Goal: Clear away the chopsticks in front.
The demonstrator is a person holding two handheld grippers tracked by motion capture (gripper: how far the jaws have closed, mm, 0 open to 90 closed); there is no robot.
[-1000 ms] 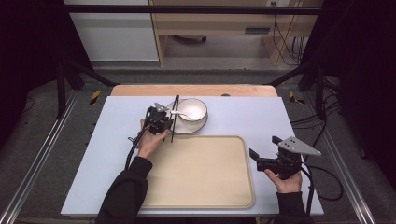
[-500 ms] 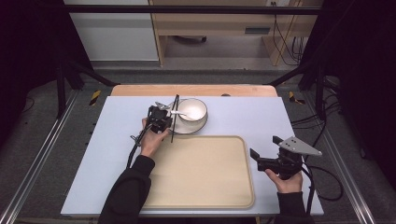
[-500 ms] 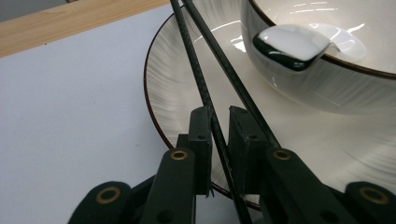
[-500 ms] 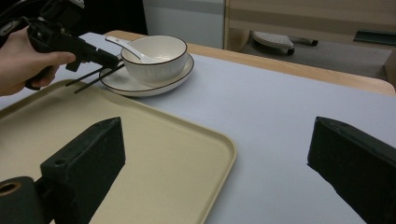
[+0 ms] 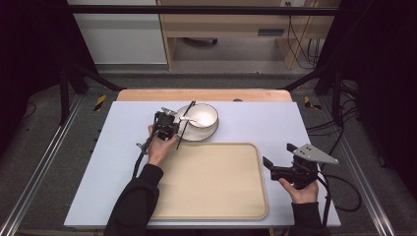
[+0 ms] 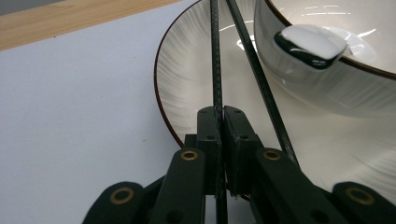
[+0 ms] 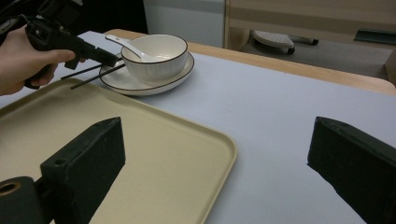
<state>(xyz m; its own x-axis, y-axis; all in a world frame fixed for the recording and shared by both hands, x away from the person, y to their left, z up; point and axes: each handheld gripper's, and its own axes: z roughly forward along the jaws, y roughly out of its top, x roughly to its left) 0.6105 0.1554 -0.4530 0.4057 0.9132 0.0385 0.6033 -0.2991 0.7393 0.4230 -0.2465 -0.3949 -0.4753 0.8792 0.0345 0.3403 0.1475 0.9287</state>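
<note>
Centrally, upper middle of the high view: white bowl [image 5: 202,117] with dark rim, seated on a matching plate [image 5: 196,133]; white spoon [image 5: 188,119] resting inside the bowl. Two black chopsticks [image 5: 185,126] laid across the plate's left edge, just beside the bowl.

Left gripper [image 5: 169,132], at the plate's left rim: jaws closed tight on one chopstick [image 6: 216,70]. Second chopstick [image 6: 261,84] loose alongside, crossing the first and running under the bowl's wall.

Right gripper [image 5: 268,164], lower right of the high view: jaws spread wide, holding nothing, set at the right edge of the beige tray [image 5: 211,206]. Tray bare, below the plate and apart from it. Light blue table [image 5: 74,167] beneath all.

Left gripper view: clamp on the single stick and the plate's dark rim close up, not discernible from above. Right gripper view: bowl, spoon handle and both sticks from the side, upper left, with the other hand [image 7: 23,60] gripping its tool.

Against the earlier frames: left gripper slightly nearer the plate; right gripper unchanged.
</note>
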